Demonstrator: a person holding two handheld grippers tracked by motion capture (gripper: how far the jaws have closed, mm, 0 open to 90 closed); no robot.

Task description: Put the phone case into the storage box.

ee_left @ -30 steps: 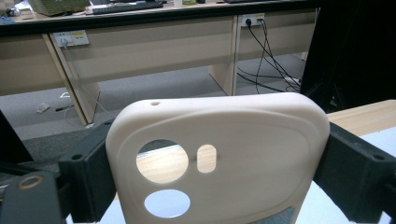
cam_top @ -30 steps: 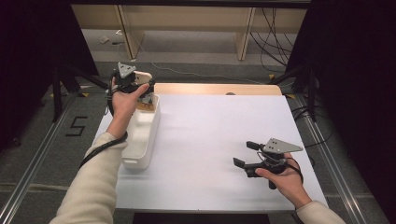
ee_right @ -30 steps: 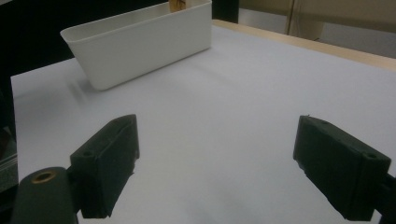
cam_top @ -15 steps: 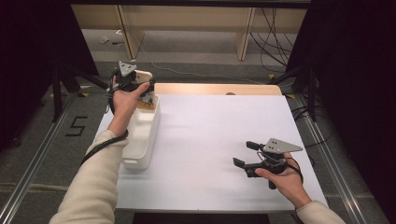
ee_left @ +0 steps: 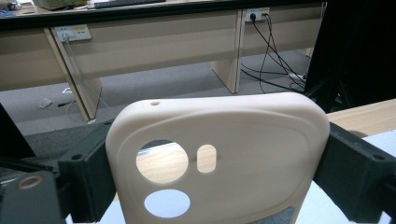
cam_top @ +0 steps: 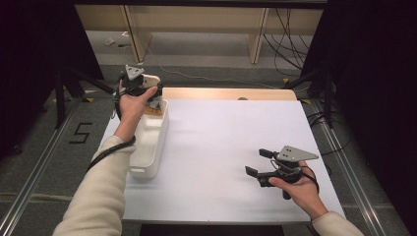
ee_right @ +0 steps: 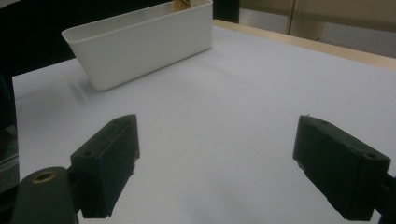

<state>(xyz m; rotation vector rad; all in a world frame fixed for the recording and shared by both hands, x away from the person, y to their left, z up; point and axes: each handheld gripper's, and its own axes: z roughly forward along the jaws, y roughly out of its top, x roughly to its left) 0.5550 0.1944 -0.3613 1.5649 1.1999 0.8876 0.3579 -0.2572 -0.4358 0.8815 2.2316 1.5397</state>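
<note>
Carefully now: left gripper point(cam_top: 147, 84) clamped across the sides of a cream phone case point(ee_left: 219, 158), held upright above the far end of the white bin point(cam_top: 150, 147). Best lowered straight into the bin before easing the jaws apart, keeping clear of the rim. Right gripper point(ee_right: 229, 172) wide apart, holding nothing, parked low over the white table point(cam_top: 221, 147), well apart from the bin.
</note>
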